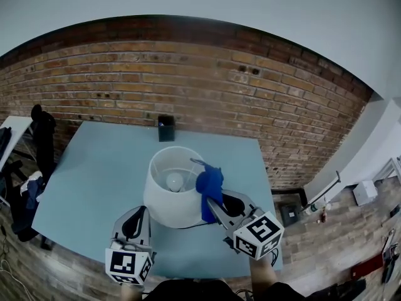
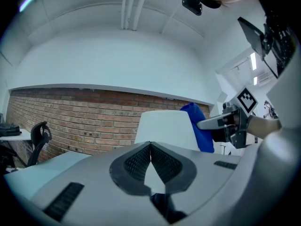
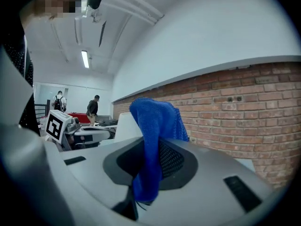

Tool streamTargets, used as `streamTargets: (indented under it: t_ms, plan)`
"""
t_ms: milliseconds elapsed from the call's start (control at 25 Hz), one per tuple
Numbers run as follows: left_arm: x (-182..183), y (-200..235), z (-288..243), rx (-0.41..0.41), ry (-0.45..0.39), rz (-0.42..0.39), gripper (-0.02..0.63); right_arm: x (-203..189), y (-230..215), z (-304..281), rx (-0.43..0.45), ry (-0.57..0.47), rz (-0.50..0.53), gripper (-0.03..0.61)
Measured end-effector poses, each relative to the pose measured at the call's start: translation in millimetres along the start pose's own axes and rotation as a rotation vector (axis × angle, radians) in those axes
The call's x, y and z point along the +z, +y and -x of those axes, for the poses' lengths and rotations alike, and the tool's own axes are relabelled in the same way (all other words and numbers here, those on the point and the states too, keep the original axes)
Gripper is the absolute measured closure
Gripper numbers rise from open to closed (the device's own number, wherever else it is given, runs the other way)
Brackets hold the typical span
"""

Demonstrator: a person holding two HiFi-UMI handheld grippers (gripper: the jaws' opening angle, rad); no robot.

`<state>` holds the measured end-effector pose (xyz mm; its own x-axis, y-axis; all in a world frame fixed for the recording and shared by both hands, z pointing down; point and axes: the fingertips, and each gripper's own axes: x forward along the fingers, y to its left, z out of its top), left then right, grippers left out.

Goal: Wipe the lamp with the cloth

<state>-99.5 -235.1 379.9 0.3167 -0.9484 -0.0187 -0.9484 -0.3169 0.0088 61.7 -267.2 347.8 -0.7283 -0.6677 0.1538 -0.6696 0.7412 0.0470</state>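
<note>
A white lamp (image 1: 170,190) with a round open shade and a bulb (image 1: 175,181) inside stands on the pale blue table (image 1: 94,180). My right gripper (image 1: 215,207) is shut on a blue cloth (image 1: 209,190), which lies against the shade's right rim. In the right gripper view the blue cloth (image 3: 153,140) hangs from between the jaws, with the lamp (image 3: 127,126) just behind it. My left gripper (image 1: 139,217) is shut with nothing in it, at the shade's lower left. The left gripper view shows the lamp (image 2: 164,128), the cloth (image 2: 200,128) and the right gripper (image 2: 221,123) beyond the closed jaws.
A small black box (image 1: 166,128) stands at the table's far edge against the brick wall (image 1: 188,80). A black chair (image 1: 42,133) with clothing is off the table's left side. Wooden floor (image 1: 338,231) lies to the right.
</note>
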Motion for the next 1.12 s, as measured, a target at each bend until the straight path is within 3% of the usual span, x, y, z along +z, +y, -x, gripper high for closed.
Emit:
streamTargets:
  t_ms: [360,480,600,720,920,1000,1120]
  plan:
    - [-14,18,-3,0.023,0.026,-0.003,0.604,-78,-25,-6,0.045,0.216,-0.082,0.512]
    - [-11,21,-9,0.026,0.022,-0.002,0.606,-106,-31,-4,0.088,0.293,-0.141,0.512]
    - [-8,25,-11,0.033,0.015,-0.005,0.606,-117,-41,3,0.163,0.367,-0.101,0.512]
    - [-9,34,-10,0.051,0.016,-0.01,0.606,-89,-63,11,0.242,0.322,-0.045,0.512]
    - [-2,42,-18,0.046,0.001,-0.024,0.606,15,-88,1,0.43,0.103,0.019,0.512]
    - [2,40,-23,0.038,-0.004,-0.037,0.605,40,-83,-6,0.558,0.083,0.073,0.512]
    - [4,40,-31,0.019,0.01,-0.058,0.605,49,-76,-25,0.717,0.142,0.14,0.512]
